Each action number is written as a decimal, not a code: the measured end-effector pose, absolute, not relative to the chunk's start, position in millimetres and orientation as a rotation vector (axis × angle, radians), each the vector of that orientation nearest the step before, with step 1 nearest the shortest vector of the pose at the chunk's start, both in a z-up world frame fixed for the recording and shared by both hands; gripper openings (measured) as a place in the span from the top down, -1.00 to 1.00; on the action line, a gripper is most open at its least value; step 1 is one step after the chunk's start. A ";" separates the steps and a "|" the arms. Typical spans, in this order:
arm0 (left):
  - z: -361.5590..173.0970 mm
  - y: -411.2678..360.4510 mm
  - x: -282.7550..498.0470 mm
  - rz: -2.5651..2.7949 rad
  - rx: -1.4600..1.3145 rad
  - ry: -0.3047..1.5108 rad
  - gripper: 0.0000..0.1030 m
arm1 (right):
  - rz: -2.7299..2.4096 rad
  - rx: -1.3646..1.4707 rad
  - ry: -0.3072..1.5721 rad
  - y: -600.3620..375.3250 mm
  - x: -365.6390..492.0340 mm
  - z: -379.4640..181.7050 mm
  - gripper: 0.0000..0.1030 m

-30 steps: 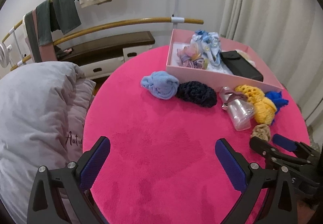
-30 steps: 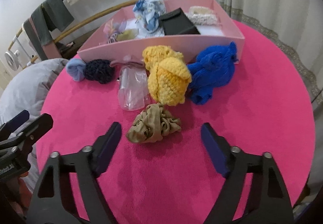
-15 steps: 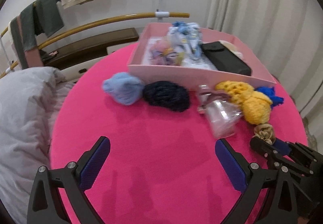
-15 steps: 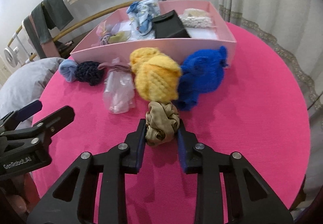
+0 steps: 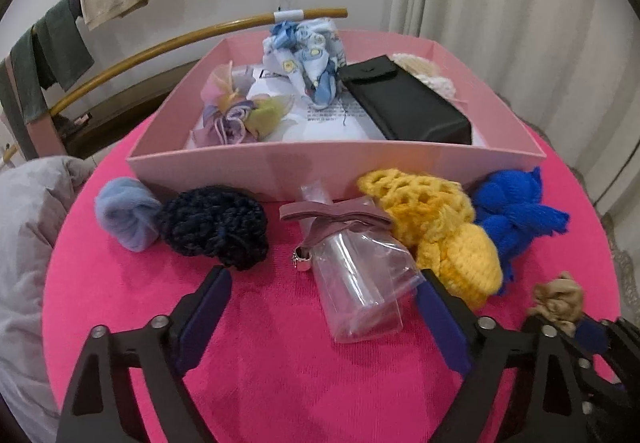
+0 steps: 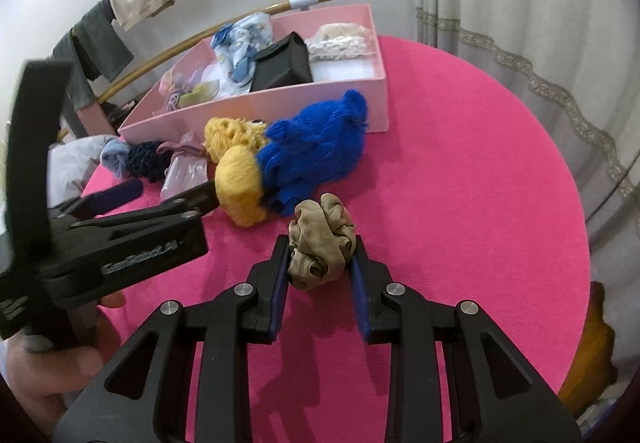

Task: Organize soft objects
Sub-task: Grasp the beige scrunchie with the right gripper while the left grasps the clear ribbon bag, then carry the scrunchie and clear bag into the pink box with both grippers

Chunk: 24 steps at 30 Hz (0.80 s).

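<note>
My right gripper [image 6: 320, 251] is shut on a tan scrunchie [image 6: 320, 239], held just above the pink table; the scrunchie also shows in the left wrist view [image 5: 558, 301]. My left gripper [image 5: 324, 287] is open, its jaws on either side of a clear plastic pouch [image 5: 356, 275] with a mauve band. In front of the pink box [image 5: 328, 171] lie a light blue wool ball [image 5: 124, 219], a dark navy knit [image 5: 214, 225], a yellow crochet piece [image 5: 444, 239] and a blue yarn piece [image 5: 516, 211].
The box holds a pastel scrunchie [image 5: 236, 111], a blue-white cloth [image 5: 308, 59], a black case [image 5: 404, 103] and a cream lace piece [image 5: 424, 73]. A grey cushion [image 5: 24, 243] lies left of the round table. A clothes rack [image 5: 160, 43] stands behind, curtains on the right.
My right gripper closed on the tan scrunchie and lifted it slightly. My left gripper moved forward and right toward the plastic pouch, staying open.
</note>
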State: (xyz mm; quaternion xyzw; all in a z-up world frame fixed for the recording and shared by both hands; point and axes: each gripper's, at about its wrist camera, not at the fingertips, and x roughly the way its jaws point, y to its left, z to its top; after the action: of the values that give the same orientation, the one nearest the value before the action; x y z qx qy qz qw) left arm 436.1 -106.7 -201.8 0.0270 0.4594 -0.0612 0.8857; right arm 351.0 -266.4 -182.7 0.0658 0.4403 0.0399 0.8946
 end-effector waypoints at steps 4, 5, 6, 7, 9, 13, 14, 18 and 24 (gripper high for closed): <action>-206.7 -110.2 443.1 -0.136 0.053 0.948 -0.05 | 0.085 0.148 0.906 -269.9 350.4 -180.9 0.50; -205.7 -109.9 443.2 -0.149 0.045 0.948 0.14 | 0.085 0.146 0.906 -269.6 350.4 -181.0 0.50; -204.8 -109.1 442.5 -0.152 0.039 0.950 0.21 | 0.088 0.147 0.906 -268.8 350.1 -181.0 0.50; -204.3 -107.4 441.7 -0.157 0.033 0.951 0.24 | 0.091 0.148 0.907 -268.2 349.5 -181.0 0.50; -203.6 -101.7 437.7 -0.168 0.016 0.955 0.42 | 0.098 0.149 0.902 -265.5 347.0 -178.9 0.50; -200.1 -91.9 426.3 -0.172 0.003 0.960 0.43 | 0.108 0.141 0.891 -258.2 343.4 -174.2 0.50; -199.2 -90.2 423.6 -0.172 0.003 0.960 0.42 | 0.111 0.139 0.890 -256.7 343.0 -173.6 0.50; -192.7 -83.0 409.1 -0.175 0.003 0.957 0.42 | 0.119 0.126 0.884 -247.6 339.8 -169.0 0.50; -173.4 -70.3 381.3 -0.173 0.005 0.932 0.42 | 0.122 0.104 0.858 -236.5 332.7 -156.7 0.50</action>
State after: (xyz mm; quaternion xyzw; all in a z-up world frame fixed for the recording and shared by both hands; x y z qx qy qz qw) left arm 381.3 -70.3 -173.4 0.0026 0.4488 -0.0834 0.8897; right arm 332.7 -236.5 -156.7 0.0506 0.4154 0.0591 0.9063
